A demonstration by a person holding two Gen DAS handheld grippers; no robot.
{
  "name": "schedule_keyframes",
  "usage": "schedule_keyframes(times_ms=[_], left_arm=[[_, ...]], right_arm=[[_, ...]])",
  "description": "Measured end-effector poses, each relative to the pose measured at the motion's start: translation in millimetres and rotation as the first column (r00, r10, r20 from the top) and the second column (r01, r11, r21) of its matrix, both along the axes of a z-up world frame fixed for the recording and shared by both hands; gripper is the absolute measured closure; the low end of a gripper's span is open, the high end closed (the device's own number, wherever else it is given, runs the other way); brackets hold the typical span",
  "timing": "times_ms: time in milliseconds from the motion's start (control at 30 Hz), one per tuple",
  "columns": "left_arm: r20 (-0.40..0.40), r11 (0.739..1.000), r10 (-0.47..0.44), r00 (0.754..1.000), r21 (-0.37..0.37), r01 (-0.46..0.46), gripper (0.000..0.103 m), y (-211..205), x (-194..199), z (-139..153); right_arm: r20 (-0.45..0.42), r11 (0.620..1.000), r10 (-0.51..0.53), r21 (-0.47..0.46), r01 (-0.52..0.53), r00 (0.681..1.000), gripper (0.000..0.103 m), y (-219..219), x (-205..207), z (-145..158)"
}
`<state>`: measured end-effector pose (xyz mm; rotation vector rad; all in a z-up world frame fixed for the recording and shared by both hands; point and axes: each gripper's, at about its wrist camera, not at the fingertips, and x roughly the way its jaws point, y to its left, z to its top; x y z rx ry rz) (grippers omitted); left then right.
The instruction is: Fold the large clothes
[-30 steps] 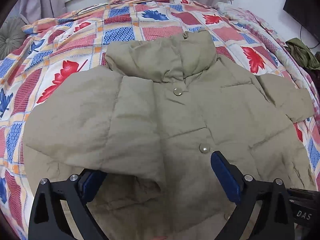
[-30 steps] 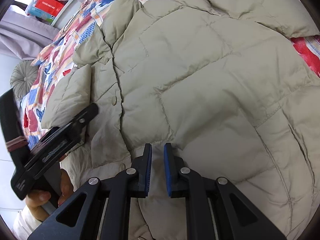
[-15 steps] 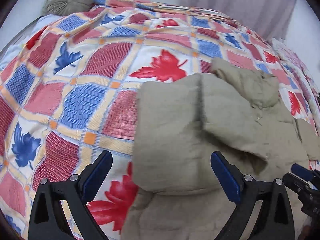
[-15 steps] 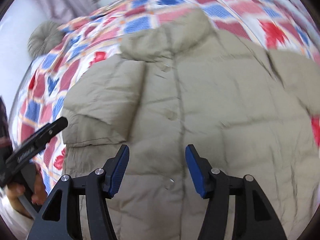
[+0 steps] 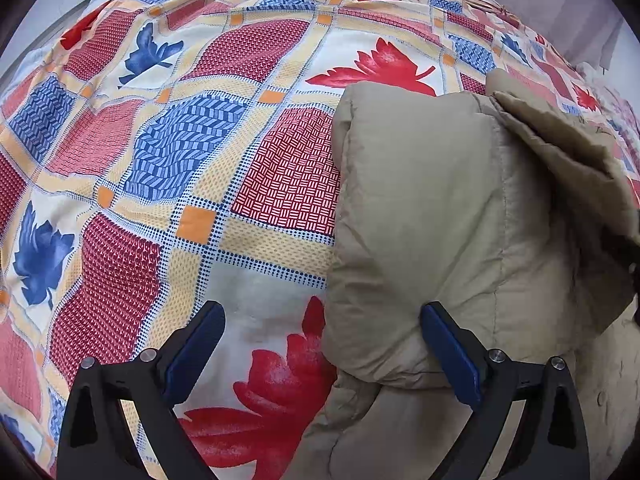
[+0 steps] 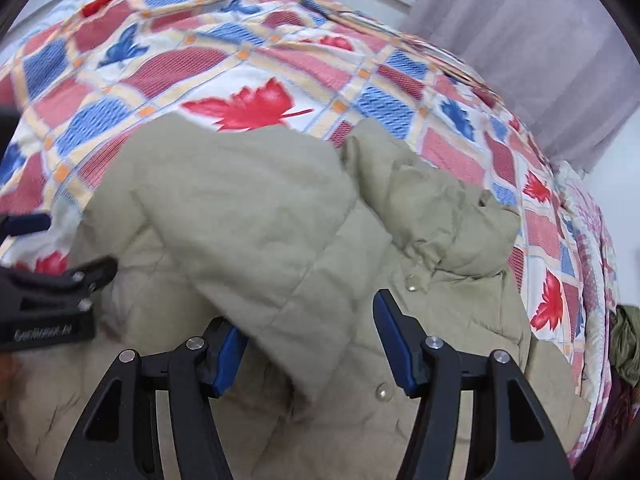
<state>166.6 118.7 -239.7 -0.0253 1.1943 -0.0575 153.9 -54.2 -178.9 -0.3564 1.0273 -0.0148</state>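
My right claw (image 6: 312,344) is opening, its blue pads standing clear either side of the khaki puffer jacket's (image 6: 280,240) folded-over sleeve. My left claw (image 5: 324,344) gapes wide, gripping nothing, above the jacket's left edge. The jacket lies flat on the patchwork bed (image 5: 180,128).

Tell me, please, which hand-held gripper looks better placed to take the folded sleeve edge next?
Probably the left hand-held gripper: its open jaws straddle the sleeve edge over the quilt. The right hand-held gripper, jaws opening, hovers over the jacket front.
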Motion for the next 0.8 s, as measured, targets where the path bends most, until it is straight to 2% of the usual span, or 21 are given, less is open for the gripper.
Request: schedule_keyframes(times_ms=[67, 133, 200, 233, 300, 367, 433, 467, 533, 567, 633, 700, 800], left_arm=[[0.002, 1.000, -0.011, 1.000, 0.010, 0.011, 0.004, -1.5, 1.1, 1.0], [0.002, 1.000, -0.019, 1.000, 0.019, 0.019, 0.004, -2.2, 2.3, 1.6], [0.005, 0.999, -0.026, 1.000, 0.026, 0.025, 0.004, -3.1, 2.8, 4.9], [0.011, 0.999, -0.025, 1.000, 0.034, 0.025, 0.004, -3.4, 3.0, 8.1], [0.039, 0.999, -0.022, 0.999, 0.041, 0.020, 0.004, -2.5, 3.0, 19.6], [0.078, 1.000, -0.010, 0.997, 0.024, 0.009, 0.004, 1.3, 5.6, 35.0], [0.118, 1.000, 0.000, 0.993, 0.012, -0.002, 0.010, 3.6, 12.6, 49.7], [0.128, 1.000, 0.000, 0.992, 0.016, -0.002, 0.020, 2.8, 18.1, 54.7], [0.132, 1.000, -0.006, 0.991, 0.021, 0.003, 0.020, -1.1, 32.3, 59.2], [0.138, 1.000, -0.006, 0.990, 0.023, 0.002, 0.020, -3.9, 38.3, 60.2], [0.147, 0.999, -0.016, 0.989, 0.036, 0.011, 0.020, -12.0, 47.7, 58.8], [0.142, 0.999, -0.039, 0.989, 0.034, 0.035, 0.020, -23.5, 53.4, 53.7], [0.114, 0.995, -0.085, 0.990, 0.066, 0.078, 0.020, -46.0, 57.3, 36.8]], right_arm=[[0.047, 0.993, -0.103, 0.068, 0.100, 0.994, 0.039, -26.3, -0.9, 11.2], [0.075, 0.962, -0.222, 0.178, 0.206, 0.972, 0.038, -59.5, -8.7, 20.1], [0.049, 0.893, -0.358, 0.311, 0.326, 0.932, 0.038, -104.2, -20.4, 18.9], [0.008, 0.850, -0.419, 0.357, 0.388, 0.908, 0.038, -125.3, -25.1, 13.7], [-0.124, 0.749, -0.485, 0.453, 0.484, 0.866, 0.038, -163.1, -35.6, -3.2], [-0.212, 0.657, -0.541, 0.497, 0.567, 0.814, 0.038, -190.4, -51.4, -12.6], [-0.234, 0.607, -0.565, 0.530, 0.591, 0.791, 0.038, -204.7, -66.2, -11.1], [-0.223, 0.594, -0.584, 0.537, 0.598, 0.780, 0.038, -209.2, -74.0, -6.2], [-0.185, 0.591, -0.603, 0.550, 0.590, 0.776, 0.042, -211.6, -82.5, 4.5], [-0.168, 0.596, -0.597, 0.562, 0.573, 0.785, 0.051, -210.9, -82.5, 9.4], [-0.148, 0.633, -0.558, 0.560, 0.534, 0.817, 0.054, -205.2, -71.7, 13.7], [-0.134, 0.674, -0.513, 0.549, 0.495, 0.848, 0.063, -196.7, -56.3, 12.9], [-0.129, 0.744, -0.421, 0.518, 0.423, 0.898, 0.068, -180.7, -32.9, 4.7]])
